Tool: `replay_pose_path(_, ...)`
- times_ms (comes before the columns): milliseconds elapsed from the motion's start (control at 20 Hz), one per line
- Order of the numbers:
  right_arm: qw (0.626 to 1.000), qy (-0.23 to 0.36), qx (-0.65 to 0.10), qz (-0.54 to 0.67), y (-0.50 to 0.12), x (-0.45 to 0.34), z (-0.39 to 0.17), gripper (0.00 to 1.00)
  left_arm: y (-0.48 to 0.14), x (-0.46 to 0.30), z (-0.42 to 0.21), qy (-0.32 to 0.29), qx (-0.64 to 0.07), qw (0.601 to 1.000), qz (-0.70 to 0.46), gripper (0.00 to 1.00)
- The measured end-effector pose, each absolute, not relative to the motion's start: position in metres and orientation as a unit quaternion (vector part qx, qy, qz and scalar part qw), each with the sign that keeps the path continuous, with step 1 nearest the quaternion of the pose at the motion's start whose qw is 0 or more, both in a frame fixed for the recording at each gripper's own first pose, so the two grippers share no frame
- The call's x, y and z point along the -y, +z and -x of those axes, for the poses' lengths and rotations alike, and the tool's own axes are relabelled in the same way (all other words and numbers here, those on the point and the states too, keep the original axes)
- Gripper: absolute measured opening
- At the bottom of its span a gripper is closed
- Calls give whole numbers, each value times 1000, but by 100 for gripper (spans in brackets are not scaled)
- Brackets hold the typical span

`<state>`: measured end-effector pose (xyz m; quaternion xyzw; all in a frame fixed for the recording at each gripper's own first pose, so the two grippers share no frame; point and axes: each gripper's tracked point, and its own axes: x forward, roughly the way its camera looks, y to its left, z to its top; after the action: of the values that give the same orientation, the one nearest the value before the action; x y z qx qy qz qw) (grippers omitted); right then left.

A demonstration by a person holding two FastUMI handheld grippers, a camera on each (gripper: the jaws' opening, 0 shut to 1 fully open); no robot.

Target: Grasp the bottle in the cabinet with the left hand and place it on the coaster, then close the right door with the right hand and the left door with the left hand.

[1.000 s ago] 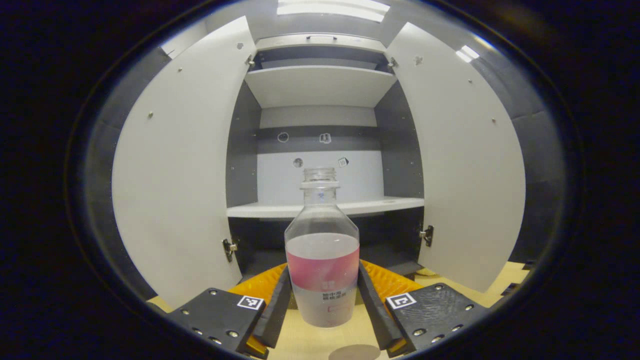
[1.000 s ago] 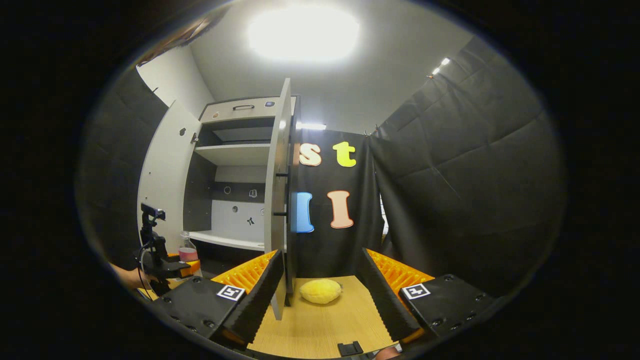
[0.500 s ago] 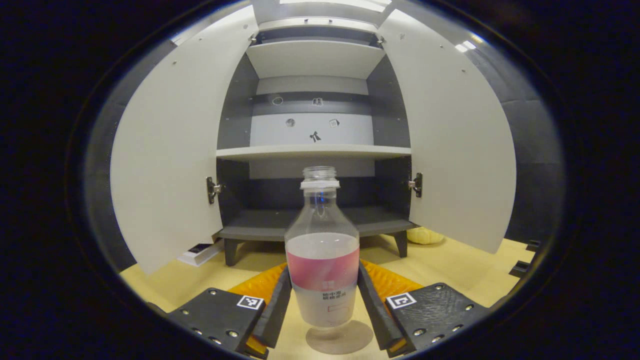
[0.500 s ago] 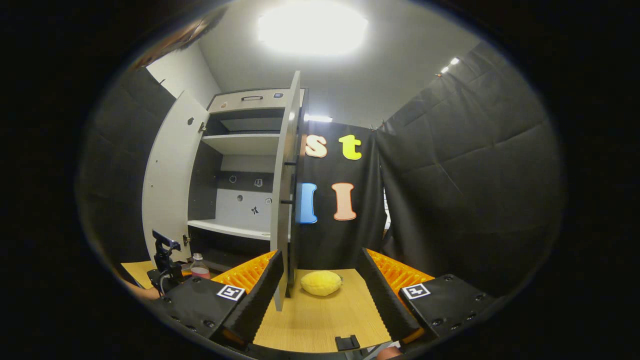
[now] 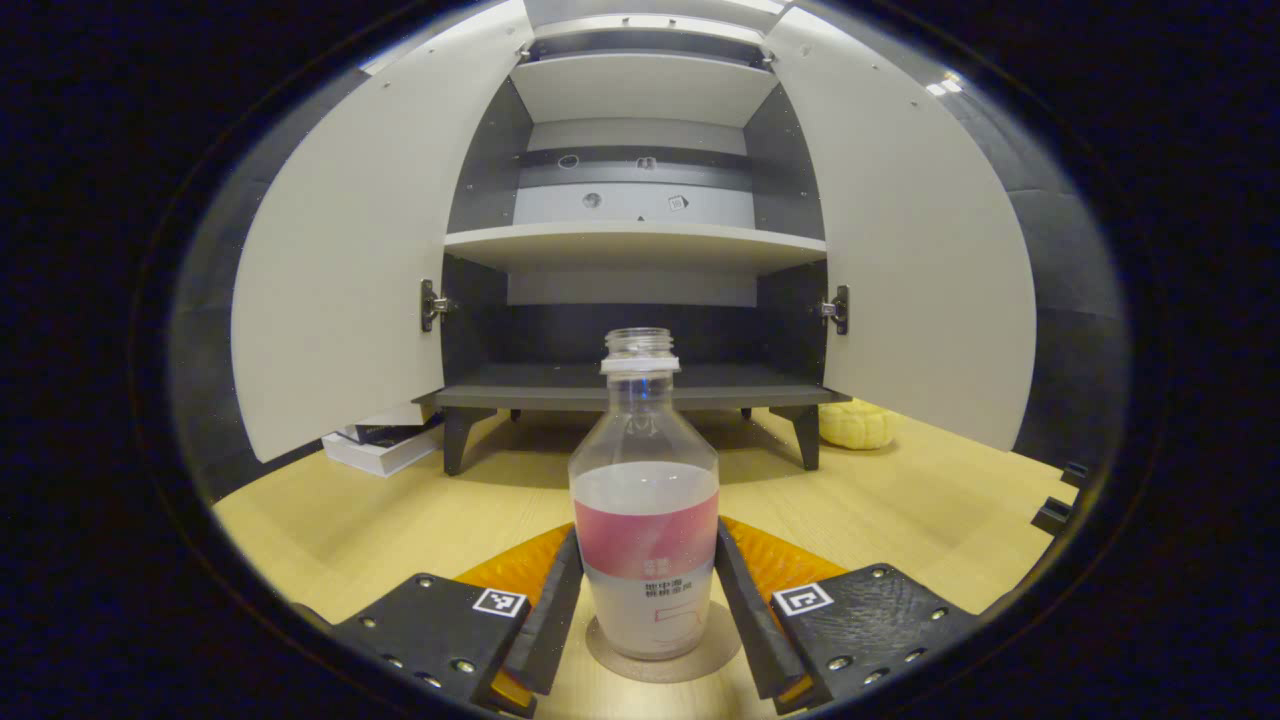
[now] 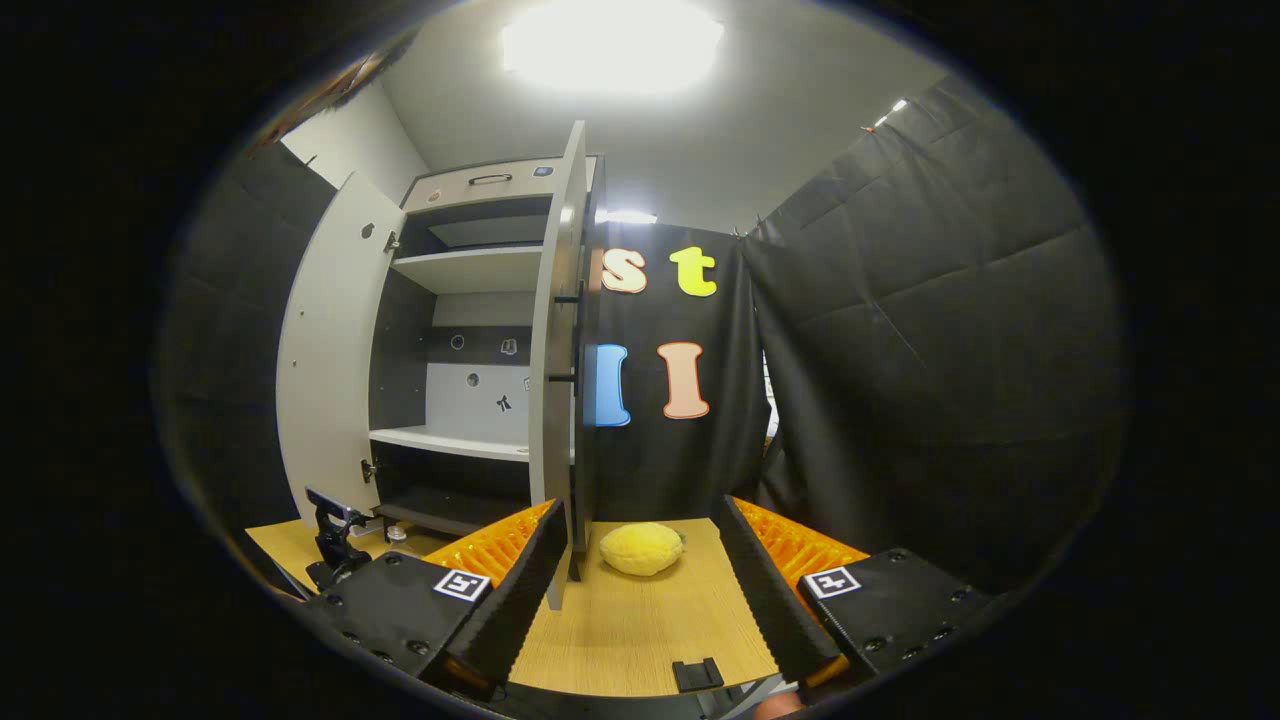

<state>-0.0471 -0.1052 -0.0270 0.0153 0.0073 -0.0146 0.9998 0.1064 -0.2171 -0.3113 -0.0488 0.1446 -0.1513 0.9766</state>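
Both fingers of the left tool (image 5: 648, 600) clamp the bottle (image 5: 646, 540), upright on the coaster (image 5: 660, 662); right tool (image 6: 645, 585) gapes, empty.

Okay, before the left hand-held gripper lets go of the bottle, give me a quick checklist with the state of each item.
1. Bottle upright: ok.
2. Bottle base over the coaster: ok.
3. Base fully seated on the coaster: cannot tell.
4. Left hand-held gripper fingers against both bottle sides: ok, not released.
5. Right hand-held gripper open and empty, by the right door's edge: ok.
6. Both cabinet doors, left door included, closed: not ok, both open.
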Motion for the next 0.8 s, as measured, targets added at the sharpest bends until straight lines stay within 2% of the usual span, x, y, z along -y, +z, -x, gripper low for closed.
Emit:
replay_pose_path(150,1000,-12,-13,-17,-31,104,43,98,-310,217,-105,-149,-150,976,42,75)
replay_pose_path(200,1000,-11,-12,-17,-30,104,42,98,-312,216,-103,-146,-154,976,38,81)
replay_pose_path(300,1000,-8,-11,-18,-29,101,38,98,-309,215,-102,-146,-154,977,34,75)
replay_pose_path(400,1000,-5,-13,-18,-29,99,34,98,-300,214,-102,-147,-152,977,30,87)
replay_pose_path(450,1000,-4,-15,-19,-29,99,32,98,-293,214,-102,-148,-150,977,29,75)
replay_pose_path(500,1000,-4,-20,-19,-29,100,29,98,-287,215,-101,-151,-151,977,29,75)
replay_pose_path(550,999,-1,-26,-19,-31,99,27,93,-279,215,-99,-151,-152,976,29,87)
replay_pose_path(600,999,4,-31,-20,-29,97,25,98,-268,213,-98,-151,-150,977,31,81)
replay_pose_path(800,999,17,-37,-34,-23,97,15,98,-217,210,-92,-153,-128,979,43,81)
